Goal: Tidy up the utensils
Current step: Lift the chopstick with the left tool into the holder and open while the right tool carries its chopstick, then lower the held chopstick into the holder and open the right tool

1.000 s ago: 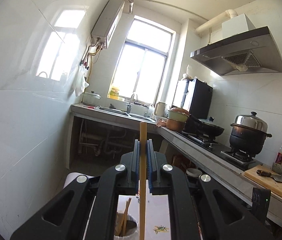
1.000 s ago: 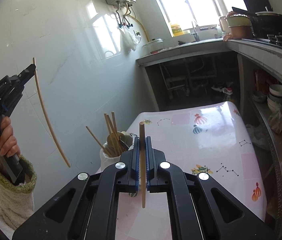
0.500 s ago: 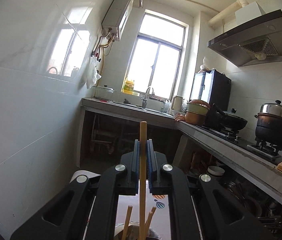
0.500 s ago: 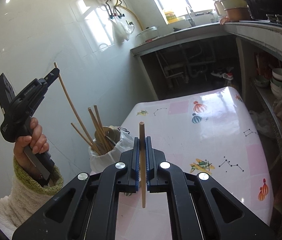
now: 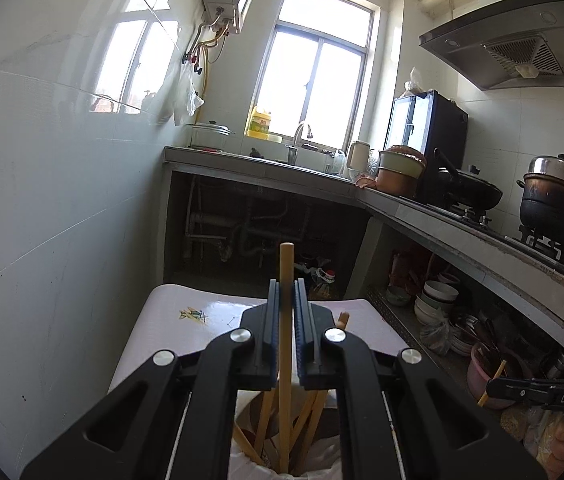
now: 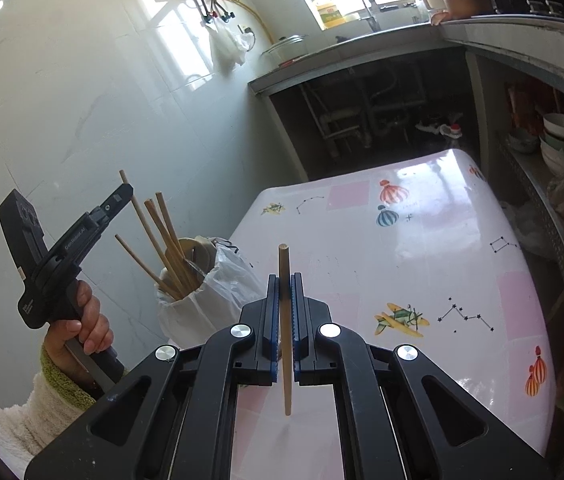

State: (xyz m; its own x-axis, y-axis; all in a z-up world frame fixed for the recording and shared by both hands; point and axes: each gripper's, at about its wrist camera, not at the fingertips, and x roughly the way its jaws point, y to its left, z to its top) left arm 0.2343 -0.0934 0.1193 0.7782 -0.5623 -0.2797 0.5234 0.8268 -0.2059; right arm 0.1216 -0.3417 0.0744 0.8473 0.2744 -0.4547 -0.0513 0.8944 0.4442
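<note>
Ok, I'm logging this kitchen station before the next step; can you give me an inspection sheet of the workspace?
Surface: patterned table, glossy, mostly bare.
Job's things: holder wrapped in a white bag, several chopsticks standing in it.
Clutter: nothing seen on the table.
Grippers: left gripper shut on a chopstick over the holder; right gripper shut on another chopstick above the table.
Cables: nothing seen.
Surroundings: counter with pots, sink, window.
</note>
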